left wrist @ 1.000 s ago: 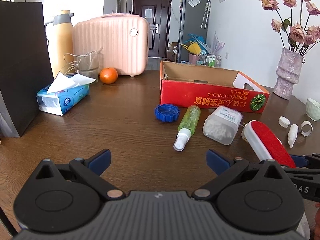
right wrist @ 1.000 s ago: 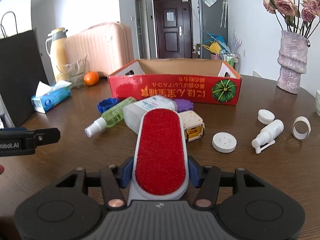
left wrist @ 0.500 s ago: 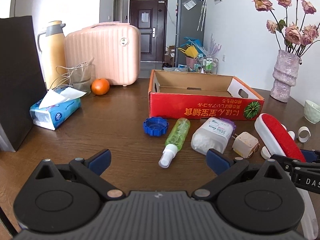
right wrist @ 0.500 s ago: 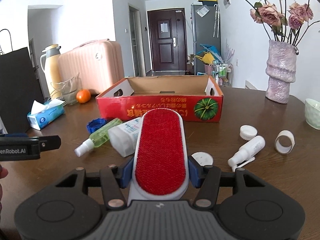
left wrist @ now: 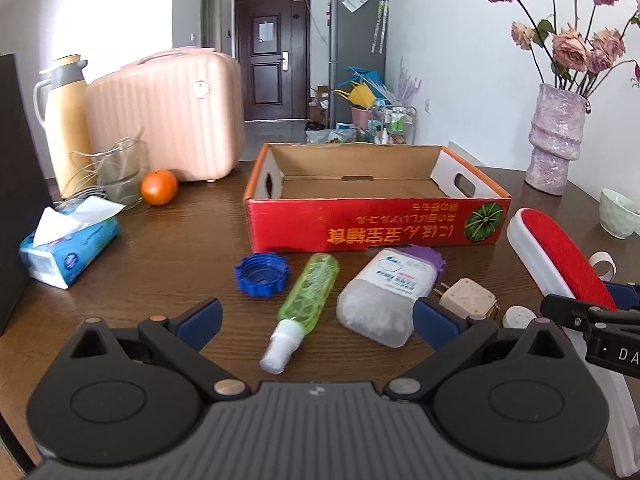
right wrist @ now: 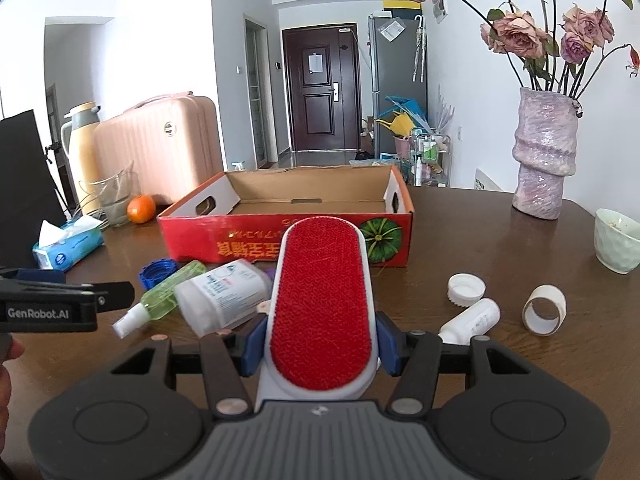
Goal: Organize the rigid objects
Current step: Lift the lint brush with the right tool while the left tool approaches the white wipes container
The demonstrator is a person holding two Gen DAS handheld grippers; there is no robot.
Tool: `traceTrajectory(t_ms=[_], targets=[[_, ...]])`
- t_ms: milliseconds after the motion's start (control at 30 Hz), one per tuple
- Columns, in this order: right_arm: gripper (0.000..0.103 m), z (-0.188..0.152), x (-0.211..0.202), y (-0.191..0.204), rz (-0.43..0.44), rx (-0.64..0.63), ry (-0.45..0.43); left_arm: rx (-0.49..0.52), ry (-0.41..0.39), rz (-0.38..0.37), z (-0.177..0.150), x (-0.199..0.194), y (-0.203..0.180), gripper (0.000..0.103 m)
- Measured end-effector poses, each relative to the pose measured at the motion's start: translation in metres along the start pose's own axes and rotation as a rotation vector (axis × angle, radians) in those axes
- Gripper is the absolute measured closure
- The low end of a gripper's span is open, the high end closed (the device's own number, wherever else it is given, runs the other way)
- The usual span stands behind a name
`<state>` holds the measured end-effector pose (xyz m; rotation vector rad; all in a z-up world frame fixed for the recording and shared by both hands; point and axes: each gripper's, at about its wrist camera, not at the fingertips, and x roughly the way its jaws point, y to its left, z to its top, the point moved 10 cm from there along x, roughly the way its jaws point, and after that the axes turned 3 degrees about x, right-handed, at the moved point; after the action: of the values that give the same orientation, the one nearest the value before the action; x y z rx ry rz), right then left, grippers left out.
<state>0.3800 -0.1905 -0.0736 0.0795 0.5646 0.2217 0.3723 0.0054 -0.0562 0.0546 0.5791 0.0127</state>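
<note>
My right gripper (right wrist: pixel 320 354) is shut on a white lint brush with a red pad (right wrist: pixel 322 300), held above the table and aimed at the red cardboard box (right wrist: pixel 280 242). From the left wrist view the same brush (left wrist: pixel 560 260) hangs at the right. The left gripper (left wrist: pixel 316 318) stands open and holds nothing. Ahead of it lie a green spray bottle (left wrist: pixel 308 300), a blue cap (left wrist: pixel 262 274), a white jar with a purple lid (left wrist: pixel 386 300) and a beige plug adapter (left wrist: pixel 468 298). The box (left wrist: pixel 376 224) holds nothing that I can see.
A white cap (right wrist: pixel 466 290), a small white bottle (right wrist: pixel 472 320) and a tape ring (right wrist: pixel 544 310) lie right of the brush. A vase (right wrist: pixel 544 160) and bowl (right wrist: pixel 618 240) stand far right. Tissue pack (left wrist: pixel 68 248), orange (left wrist: pixel 158 187), glass, flask, pink case and black bag are at the left.
Both grippers have drawn back and risen slightly; the box and the loose items appear farther off and more centred. The brush stays gripped, lifted higher over the table.
</note>
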Motion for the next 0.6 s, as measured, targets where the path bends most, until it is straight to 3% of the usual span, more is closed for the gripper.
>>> traceTrajectory(t_ms=[600], targets=[[0.048,0.001,0.020,-0.033,-0.021,0.061,0.016,0.063,0.054,-0.025,0.015,0.060,-0.035,0.000]])
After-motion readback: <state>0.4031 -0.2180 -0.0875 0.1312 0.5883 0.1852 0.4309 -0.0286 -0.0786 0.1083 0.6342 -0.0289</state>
